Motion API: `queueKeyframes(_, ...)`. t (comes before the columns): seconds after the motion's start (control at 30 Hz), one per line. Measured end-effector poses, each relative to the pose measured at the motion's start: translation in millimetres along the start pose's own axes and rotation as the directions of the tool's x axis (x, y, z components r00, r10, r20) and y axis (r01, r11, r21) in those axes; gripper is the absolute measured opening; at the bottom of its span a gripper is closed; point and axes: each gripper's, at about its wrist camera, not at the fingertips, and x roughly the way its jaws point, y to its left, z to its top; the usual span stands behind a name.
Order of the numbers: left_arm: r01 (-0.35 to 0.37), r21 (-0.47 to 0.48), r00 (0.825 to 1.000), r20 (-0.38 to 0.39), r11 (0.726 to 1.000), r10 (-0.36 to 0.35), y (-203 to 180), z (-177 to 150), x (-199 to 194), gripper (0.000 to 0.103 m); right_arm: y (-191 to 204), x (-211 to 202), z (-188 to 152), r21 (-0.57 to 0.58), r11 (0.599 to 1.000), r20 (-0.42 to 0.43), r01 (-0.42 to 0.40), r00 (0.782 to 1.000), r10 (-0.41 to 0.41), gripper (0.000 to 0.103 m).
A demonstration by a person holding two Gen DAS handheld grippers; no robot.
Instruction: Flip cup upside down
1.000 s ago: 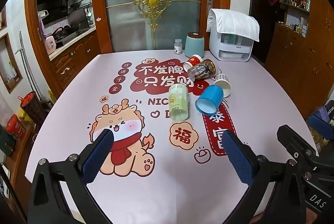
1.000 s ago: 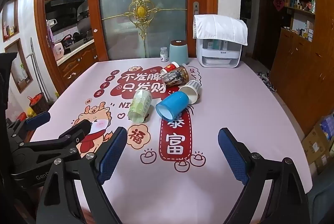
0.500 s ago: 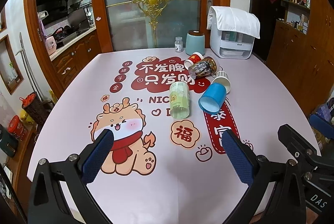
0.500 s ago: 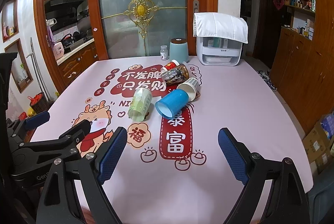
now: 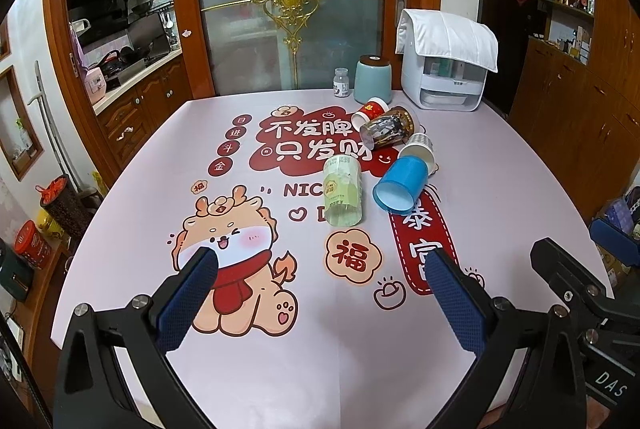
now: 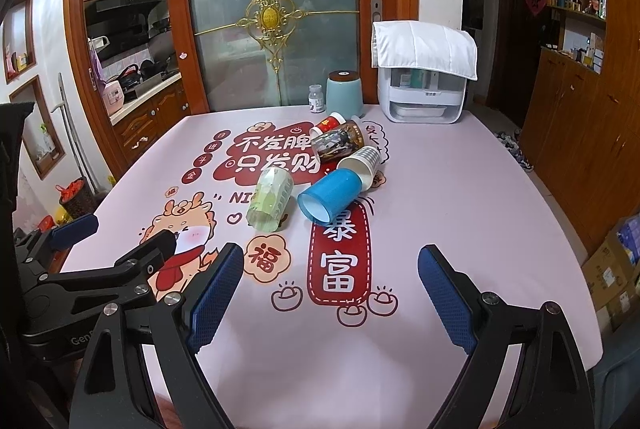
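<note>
Several cups lie on their sides mid-table: a blue cup (image 5: 401, 184) (image 6: 330, 194) with its mouth toward me, a pale green cup (image 5: 342, 195) (image 6: 270, 199), a white paper cup (image 5: 417, 150) (image 6: 361, 161), a dark printed cup (image 5: 387, 131) (image 6: 338, 141) and a red cup (image 5: 370, 111) (image 6: 328, 124). My left gripper (image 5: 320, 277) is open and empty over the near table, short of the cups. My right gripper (image 6: 330, 277) is open and empty, also short of them.
The table (image 5: 500, 189) has a pink printed cover. At its far edge stand a teal canister (image 5: 373, 78), a small bottle (image 5: 341, 82) and a white appliance (image 5: 444, 69) under a cloth. A glass door is behind. Cabinets stand right.
Both grippers have edged slightly forward toward the cups; the cups appear a little nearer. The jaws stay open and the cups have not moved.
</note>
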Motion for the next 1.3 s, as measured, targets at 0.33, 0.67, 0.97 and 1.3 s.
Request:
queueKeyframes(0.33,-0.001,0.004,1.000,-0.008,1.000,0.001,-1.4,-1.4,8.7,0.102,2.7,3.8,-2.1,0.000,1.000,-0.002,0.003,1.000,-0.003,0.090)
queueKeyframes(0.67,-0.010,0.012,1.000,-0.005,1.000,0.010,-0.1,0.7,15.1,0.102,11.1,18.6,-7.0,0.001,1.000,-0.014,0.003,1.000,-0.003,0.090)
queueKeyframes(0.97,-0.010,0.016,1.000,-0.014,1.000,0.010,0.0,3.4,21.3,0.102,9.8,19.8,-6.5,0.003,1.000,-0.016,0.003,1.000,-0.003,0.090)
queueKeyframes(1.3,0.021,0.011,0.999,-0.039,1.000,-0.020,0.2,4.9,32.6,0.102,11.9,27.6,-7.2,0.006,1.000,-0.028,-0.002,1.000,0.002,0.090)
